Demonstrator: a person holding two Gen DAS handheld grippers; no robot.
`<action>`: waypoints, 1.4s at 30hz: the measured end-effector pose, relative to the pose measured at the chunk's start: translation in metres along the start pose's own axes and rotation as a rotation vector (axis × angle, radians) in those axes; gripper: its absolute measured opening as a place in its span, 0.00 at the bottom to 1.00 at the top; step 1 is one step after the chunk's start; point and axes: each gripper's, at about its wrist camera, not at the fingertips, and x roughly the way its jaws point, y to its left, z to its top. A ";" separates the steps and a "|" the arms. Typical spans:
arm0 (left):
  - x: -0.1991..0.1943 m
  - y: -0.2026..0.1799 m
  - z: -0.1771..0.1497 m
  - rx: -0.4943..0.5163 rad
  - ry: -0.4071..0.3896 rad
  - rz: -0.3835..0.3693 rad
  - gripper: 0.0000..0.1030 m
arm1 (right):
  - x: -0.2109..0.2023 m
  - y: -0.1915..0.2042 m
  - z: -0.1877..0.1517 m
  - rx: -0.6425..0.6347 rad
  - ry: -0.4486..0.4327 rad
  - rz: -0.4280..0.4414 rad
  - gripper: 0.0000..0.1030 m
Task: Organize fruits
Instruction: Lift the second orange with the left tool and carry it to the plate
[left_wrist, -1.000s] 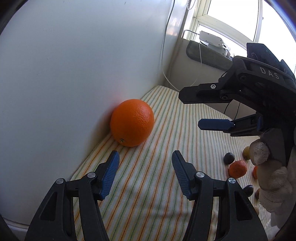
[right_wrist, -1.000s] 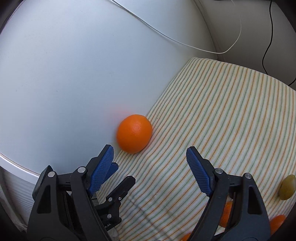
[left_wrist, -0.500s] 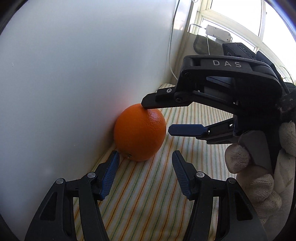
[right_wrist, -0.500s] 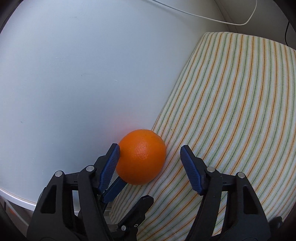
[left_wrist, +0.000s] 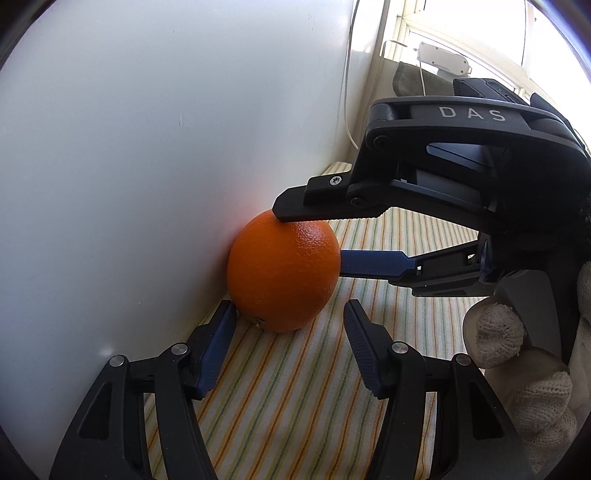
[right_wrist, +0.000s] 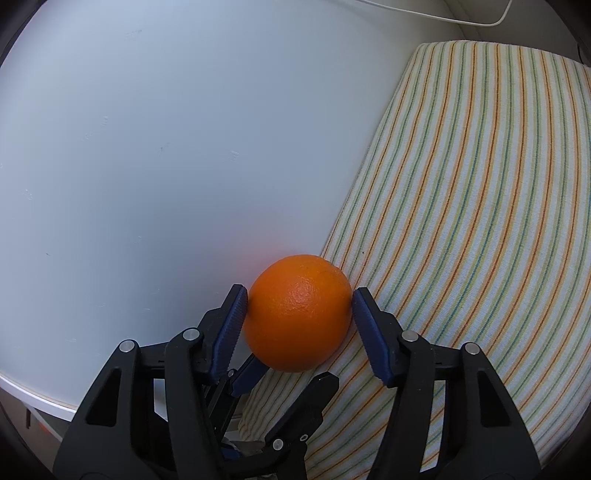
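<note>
**Orange against the wall, your right tongs closing around it**

You are working against a broad white matte wall panel, which is filling most of both wrist views. Below it, a cream cloth with thin orange and green stripes is covering the surface and running right up to the foot of that panel. A thin white cable is hanging down the panel near the bright window corner.

The round, pebbled orange fruit is sitting on the striped cloth with its far side touching the wall. In the left wrist view the same orange is resting where cloth and wall meet.

Your right gripper, black-framed with ribbed blue pads, is straddling the orange: the left pad is pressing on the wall-side flank and the right pad is meeting the opposite flank, so the fruit is lying squarely between the fingertips. Seen from the left wrist, this gripper is reaching in from the right in your white knit-gloved hand, one finger lying over the top of the orange and the blue one touching its side. It is clasping the orange.

Your left gripper is hovering just short of the orange with its fingers spread wide and nothing between them; the fruit is lying just beyond the fingertips, closer to the left pad.
</note>
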 end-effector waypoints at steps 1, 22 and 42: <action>0.001 -0.001 0.000 0.002 0.000 0.001 0.58 | -0.004 -0.001 0.000 0.000 -0.002 -0.002 0.61; -0.038 -0.014 -0.018 0.026 -0.076 -0.028 0.54 | -0.060 0.018 -0.035 -0.057 -0.053 -0.011 0.59; -0.109 -0.112 -0.055 0.171 -0.144 -0.181 0.54 | -0.230 -0.011 -0.137 -0.032 -0.244 -0.024 0.59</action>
